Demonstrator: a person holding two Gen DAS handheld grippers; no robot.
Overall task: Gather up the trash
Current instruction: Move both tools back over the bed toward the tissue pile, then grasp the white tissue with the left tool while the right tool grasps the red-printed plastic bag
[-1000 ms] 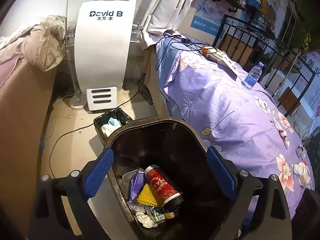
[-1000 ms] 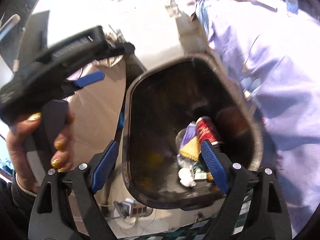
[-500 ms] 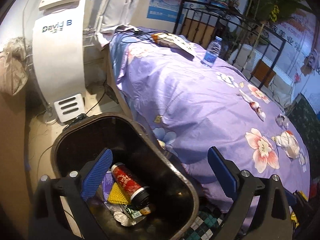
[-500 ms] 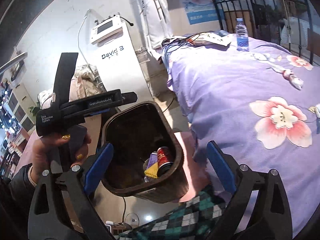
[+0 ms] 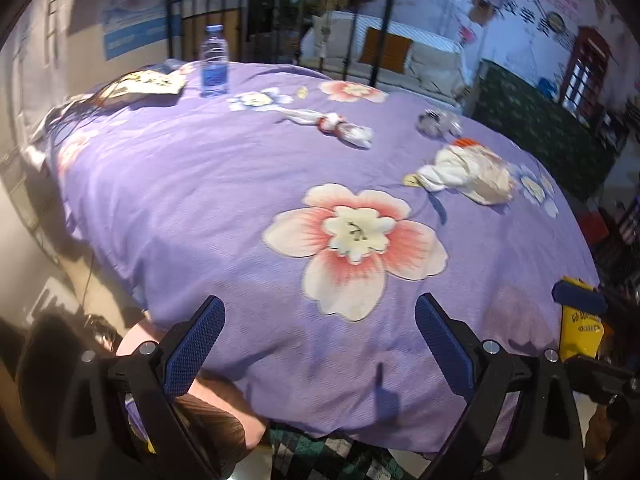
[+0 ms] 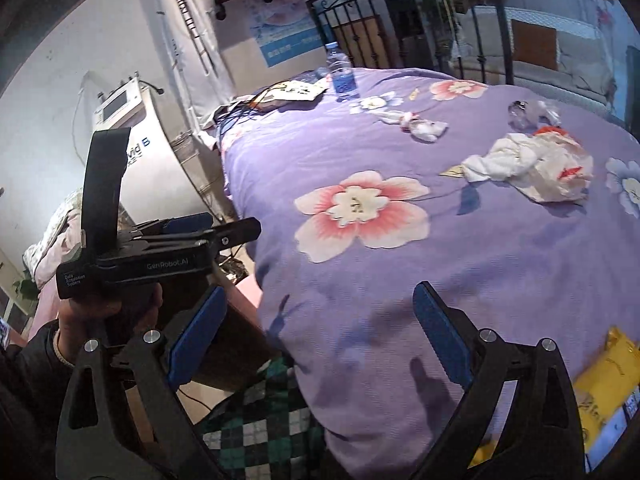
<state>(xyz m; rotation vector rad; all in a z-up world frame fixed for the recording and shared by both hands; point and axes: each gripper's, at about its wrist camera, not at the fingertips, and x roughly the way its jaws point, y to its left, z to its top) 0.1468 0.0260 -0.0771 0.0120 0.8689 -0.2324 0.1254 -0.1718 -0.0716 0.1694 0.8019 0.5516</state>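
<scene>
Left wrist view: we hold the left gripper over the near edge of the bed, jaws spread wide with nothing between them. On the purple cover we note a crumpled white wad at 2 o'clock from the big printed flower, a twisted tissue at 12 o'clock from it, and a clear wrapper at 1 o'clock. A water bottle stands upright at the far side, at 11 o'clock. A yellow packet lies at the frame's 4 o'clock edge.

Right wrist view: the right gripper also stands wide open and empty above the cover. The wad sits at 2 o'clock, well apart from the fingers. The left gripper shows at 9 o'clock, beside the bed. The packet lies at 4 o'clock.
</scene>
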